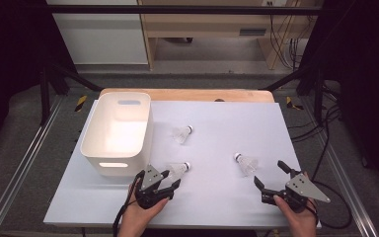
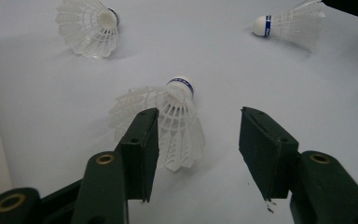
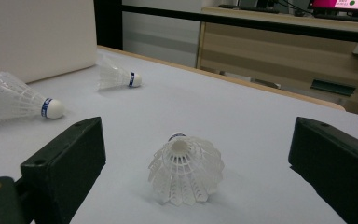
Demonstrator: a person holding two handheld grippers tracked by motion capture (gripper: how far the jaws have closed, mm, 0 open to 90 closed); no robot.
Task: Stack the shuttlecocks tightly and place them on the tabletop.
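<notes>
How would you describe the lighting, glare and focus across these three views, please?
High view: the white plastic bin glares inside, dark surroundings. Left gripper view: the nearest white feathered shuttlecock sharp, soft shadow. Right gripper view: black fingers slightly blurred, background soft.

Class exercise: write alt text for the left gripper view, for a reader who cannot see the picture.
Two black jaws of the left gripper stand apart around the feathered skirt of a white shuttlecock lying on a pale table, one jaw right beside the feathers, the other clear. Two more shuttlecocks lie farther off, one at top left and one at top right.
</notes>
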